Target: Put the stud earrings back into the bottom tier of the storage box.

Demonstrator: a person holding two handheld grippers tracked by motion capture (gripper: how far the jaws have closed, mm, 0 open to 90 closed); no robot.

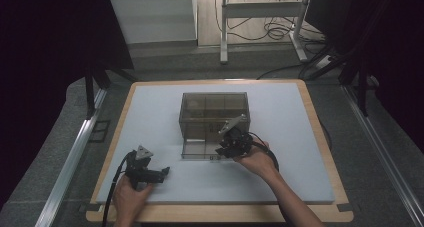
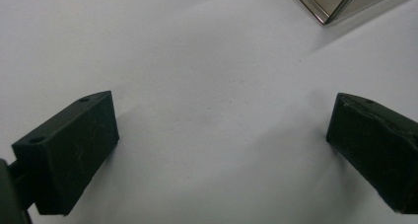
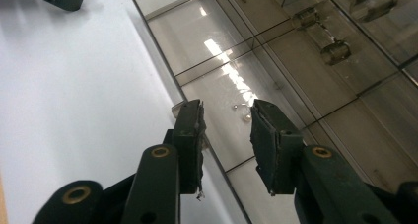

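My high camera sat above the near edge of the counter [image 1: 310, 137], looking forward and down, far enough back to take in the floor beyond. My left tool's [image 2: 222, 150] camera hung close over the bare white surface, catching one corner of the smoky clear box [image 2: 328, 4] at its top edge. My right tool's [image 3: 226, 130] camera looked steeply down into that box's pulled-out drawer [image 3: 197, 41] at close range, with the other tool far off at its upper left.

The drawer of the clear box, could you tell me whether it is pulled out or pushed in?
Pulled out: the drawer juts from the box front, beside the right gripper.
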